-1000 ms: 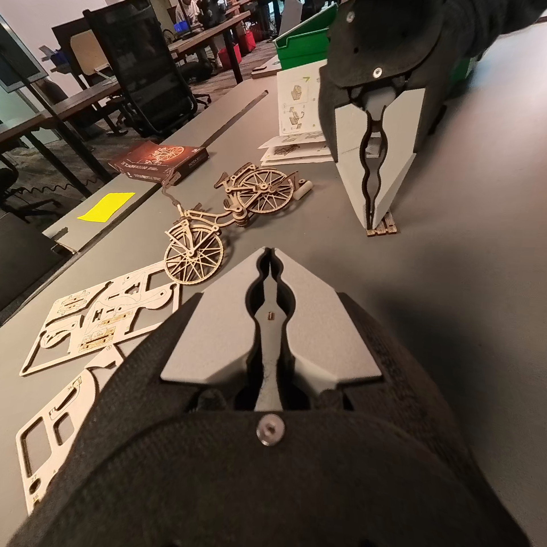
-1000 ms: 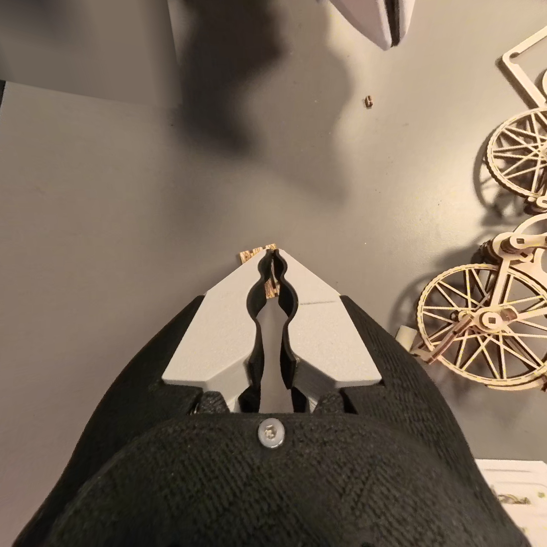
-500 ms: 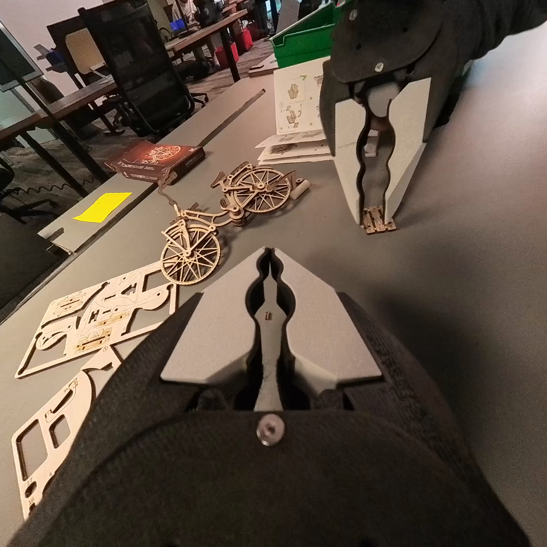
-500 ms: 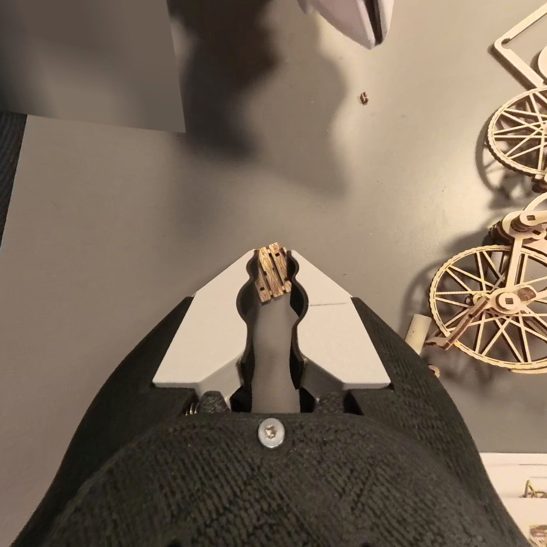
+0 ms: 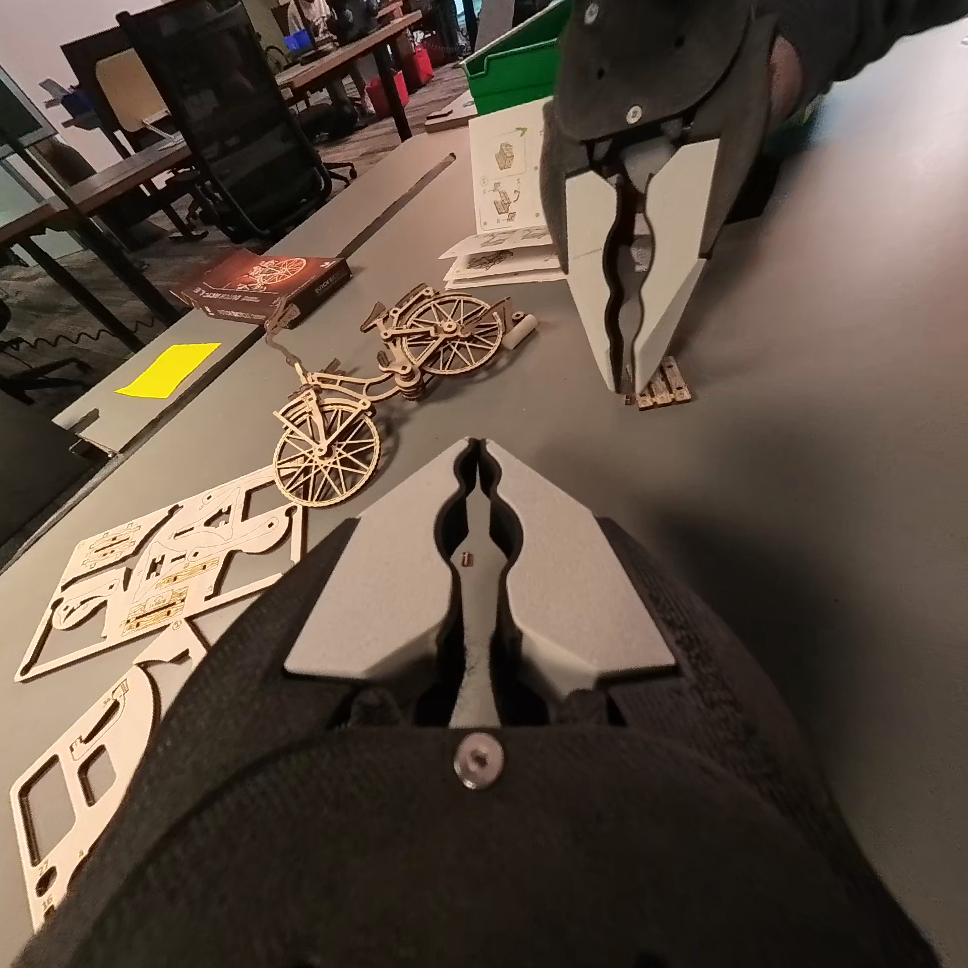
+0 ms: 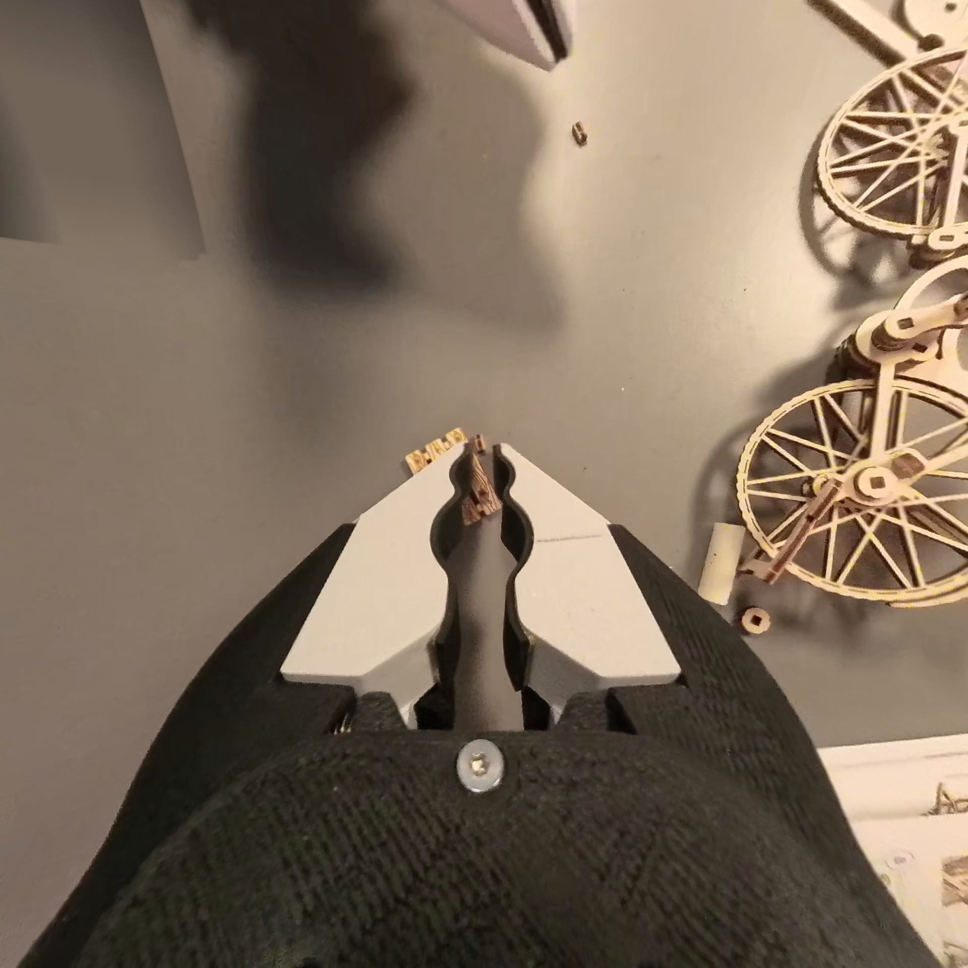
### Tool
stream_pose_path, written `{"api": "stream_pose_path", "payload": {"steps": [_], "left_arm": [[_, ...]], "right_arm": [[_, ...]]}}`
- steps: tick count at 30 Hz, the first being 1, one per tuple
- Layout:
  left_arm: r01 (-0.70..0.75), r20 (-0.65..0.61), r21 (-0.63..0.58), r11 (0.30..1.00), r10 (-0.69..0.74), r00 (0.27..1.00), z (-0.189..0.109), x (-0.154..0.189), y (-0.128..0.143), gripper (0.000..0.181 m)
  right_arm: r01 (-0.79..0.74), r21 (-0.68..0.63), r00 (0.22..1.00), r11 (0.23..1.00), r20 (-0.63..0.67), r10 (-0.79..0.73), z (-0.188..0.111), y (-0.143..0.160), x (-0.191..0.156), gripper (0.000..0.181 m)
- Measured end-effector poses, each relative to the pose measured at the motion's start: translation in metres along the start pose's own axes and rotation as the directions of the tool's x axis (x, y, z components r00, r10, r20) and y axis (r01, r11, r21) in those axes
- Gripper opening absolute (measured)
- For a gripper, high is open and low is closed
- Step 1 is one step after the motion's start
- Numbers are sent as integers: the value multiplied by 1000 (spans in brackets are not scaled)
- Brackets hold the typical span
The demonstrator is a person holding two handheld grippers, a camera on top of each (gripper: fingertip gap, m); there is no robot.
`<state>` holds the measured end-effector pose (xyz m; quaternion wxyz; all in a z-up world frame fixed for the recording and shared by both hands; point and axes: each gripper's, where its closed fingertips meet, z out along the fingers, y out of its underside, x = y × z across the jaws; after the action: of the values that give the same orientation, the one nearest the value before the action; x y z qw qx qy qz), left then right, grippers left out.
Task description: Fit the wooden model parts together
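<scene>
A small slatted wooden part (image 6: pixel 435 453) lies flat on the grey table, partly under my right gripper's left finger; it also shows in the left wrist view (image 5: pixel 662 390). My right gripper (image 6: pixel 479 450) points down at the table with its jaws a narrow gap apart. A tiny wooden peg (image 6: pixel 477 444) sits between its tips, and I cannot tell if it is pinched. My left gripper (image 5: pixel 476 445) is shut and empty, hovering nearer the table's front. Another tiny peg (image 5: pixel 465 558) lies on the table under it. The wooden bicycle model (image 5: pixel 387 377) lies on its side to the left.
Punched-out wooden sheets (image 5: pixel 157 571) lie at front left. A dark box (image 5: pixel 262 285), a yellow note (image 5: pixel 167 369), instruction sheets (image 5: pixel 503 173) and a green bin (image 5: pixel 513 78) are farther back. A white cylinder (image 6: pixel 720 565) and a small washer (image 6: pixel 755 622) lie by the bicycle's wheel. Left tips to right tips: about 10 cm.
My right gripper went from shut to wide open over the slatted part, then narrowed again and shifted, so the part now lies under its left finger. The left gripper stays shut.
</scene>
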<state>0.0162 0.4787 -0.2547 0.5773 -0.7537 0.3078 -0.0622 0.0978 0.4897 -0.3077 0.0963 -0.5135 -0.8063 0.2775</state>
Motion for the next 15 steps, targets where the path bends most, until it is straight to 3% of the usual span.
{"api": "stream_pose_path", "payload": {"steps": [5,9,11,15], "left_arm": [[1,-5,-1,1000,-1,1000,0,1,0,0],[1,-7,0,1000,-1,1000,0,1,0,0],[0,-8,0,1000,0,1000,0,1,0,0],[-1,-10,0,1000,1,1000,0,2,0,0]], "right_arm": [[-14,-19,1000,1000,27,14,1,-1,-1,2],[-5,-65,992,998,123,13,1,3,-14,8],[12,-56,998,998,68,-8,0,0,-6,15],[19,-53,1000,998,0,-19,-3,-2,6,11]]}}
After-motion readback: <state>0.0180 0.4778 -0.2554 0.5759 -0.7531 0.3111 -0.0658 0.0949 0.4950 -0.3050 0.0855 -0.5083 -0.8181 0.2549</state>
